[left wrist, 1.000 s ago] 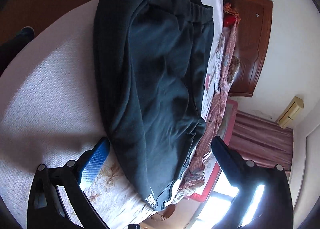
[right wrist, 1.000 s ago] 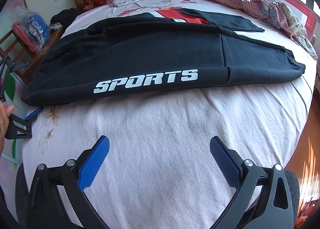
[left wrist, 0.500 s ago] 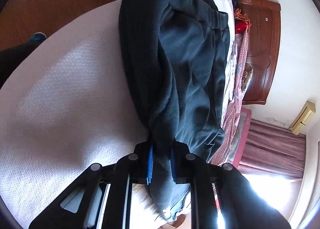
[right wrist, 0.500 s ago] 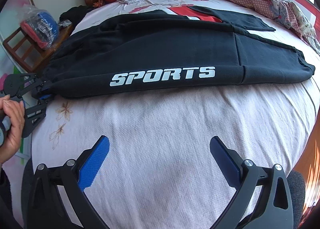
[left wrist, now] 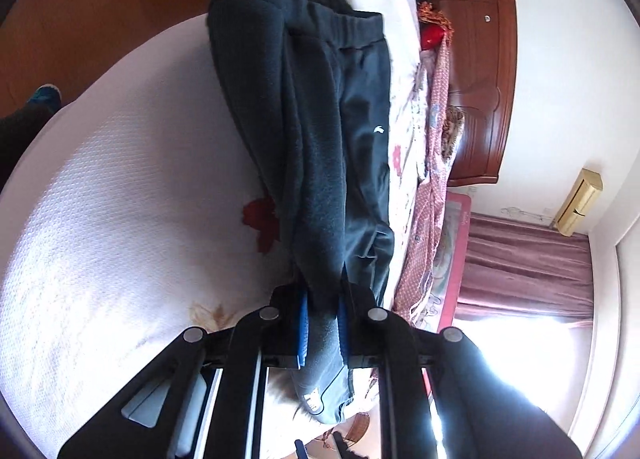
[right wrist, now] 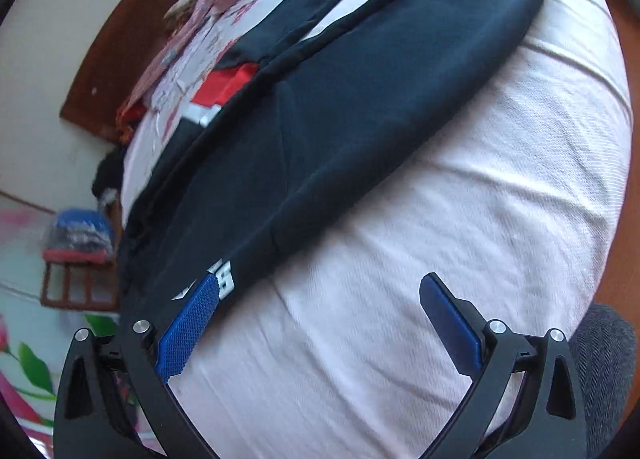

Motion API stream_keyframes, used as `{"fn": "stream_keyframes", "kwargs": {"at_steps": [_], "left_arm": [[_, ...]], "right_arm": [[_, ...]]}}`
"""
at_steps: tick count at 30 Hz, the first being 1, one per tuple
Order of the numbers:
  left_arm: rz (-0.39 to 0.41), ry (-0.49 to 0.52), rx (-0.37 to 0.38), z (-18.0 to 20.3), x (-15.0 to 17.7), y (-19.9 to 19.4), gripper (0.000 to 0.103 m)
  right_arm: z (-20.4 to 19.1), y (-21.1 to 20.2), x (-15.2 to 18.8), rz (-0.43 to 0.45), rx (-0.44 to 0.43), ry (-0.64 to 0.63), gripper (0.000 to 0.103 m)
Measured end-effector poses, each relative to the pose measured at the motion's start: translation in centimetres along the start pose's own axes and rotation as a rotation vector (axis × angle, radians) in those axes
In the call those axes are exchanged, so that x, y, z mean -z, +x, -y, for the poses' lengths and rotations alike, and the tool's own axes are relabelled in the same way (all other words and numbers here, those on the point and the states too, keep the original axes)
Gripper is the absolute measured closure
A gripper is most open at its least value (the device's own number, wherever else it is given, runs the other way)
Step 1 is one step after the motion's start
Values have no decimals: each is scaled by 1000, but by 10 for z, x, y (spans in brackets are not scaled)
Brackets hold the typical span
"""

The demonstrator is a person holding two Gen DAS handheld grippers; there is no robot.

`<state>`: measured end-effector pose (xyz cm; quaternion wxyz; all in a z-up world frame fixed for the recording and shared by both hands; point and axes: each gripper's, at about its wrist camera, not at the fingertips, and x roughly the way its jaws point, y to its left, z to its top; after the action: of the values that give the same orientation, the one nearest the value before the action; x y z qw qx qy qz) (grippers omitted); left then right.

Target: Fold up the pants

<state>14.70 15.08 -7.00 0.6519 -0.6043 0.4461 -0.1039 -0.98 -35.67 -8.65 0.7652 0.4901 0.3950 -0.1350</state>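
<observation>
The left gripper has its jaws clamped on one end of the pants, the dark cloth pinched between the blue pads and raised a little off the bed; the right gripper has its jaws wide apart with nothing between them, its left pad over the near edge of the pants by the white lettering, whether touching cannot be told.

The pants lie lengthwise across the bed, already doubled into one long strip; in the left wrist view the strip runs straight away from the gripper toward the elastic waistband at the far end, so the held end is judged to be the leg end; in the right wrist view the same long axis runs diagonally from lower left to upper right.

Risks from here: the pinch takes only part of the strip's width, so the outer layer may sag or peel apart as the end rises, spoiling the fold; thick fleece could creep out of the pads if pulled hard; with only one end carried, the strip may twist and land crooked on the waistband; dragging could snag the patterned bedding beside it.
</observation>
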Motion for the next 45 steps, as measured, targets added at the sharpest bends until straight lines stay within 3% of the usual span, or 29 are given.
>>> {"fn": "stream_keyframes", "kwargs": {"at_steps": [5,7,13,14,16,17,18,21,23,29,36,40,41,42,44,45], "left_arm": [[2,36,6,16,2,2,93],[2,39,6,19,2,3,93],[-3,45,6,17,4,0,92],[-4,47,8,17,4,1,92],[-2,54,7,17,4,1,92],[0,53,8,17,5,0,92],[5,58,3,17,5,-1,92],[22,64,-1,16,10,-4,92],[33,75,-2,15,15,-11,92],[20,144,-24,20,56,-46,92],[-87,185,-165,1,123,-75,92],[-142,200,-302,-20,136,-80,91],[-153,177,-338,-26,134,-79,89],[-152,172,-391,-28,134,-79,89],[-159,203,-408,-23,143,-82,89],[-150,244,-407,-14,147,-86,89]], "right_arm": [[12,18,-19,-34,-133,140,4],[6,20,-22,-25,-193,130,12],[-4,32,-15,-48,-257,164,33],[-8,34,-14,-43,-231,142,38],[-10,39,-14,-29,-224,138,64],[-11,44,-15,-49,-200,129,90],[-10,45,-16,-54,-189,119,93],[-22,28,-17,-48,-176,5,95],[-22,11,-21,-54,-222,-12,95],[-21,-45,-23,-75,-249,-134,95],[25,-77,-11,-105,-155,-165,95],[46,-59,1,-142,-80,-202,95],[46,-52,5,-154,-62,-234,89],[48,-46,8,-176,-42,-250,72],[58,-43,9,-217,-89,-173,62],[64,-48,7,-202,-122,-128,62]]}}
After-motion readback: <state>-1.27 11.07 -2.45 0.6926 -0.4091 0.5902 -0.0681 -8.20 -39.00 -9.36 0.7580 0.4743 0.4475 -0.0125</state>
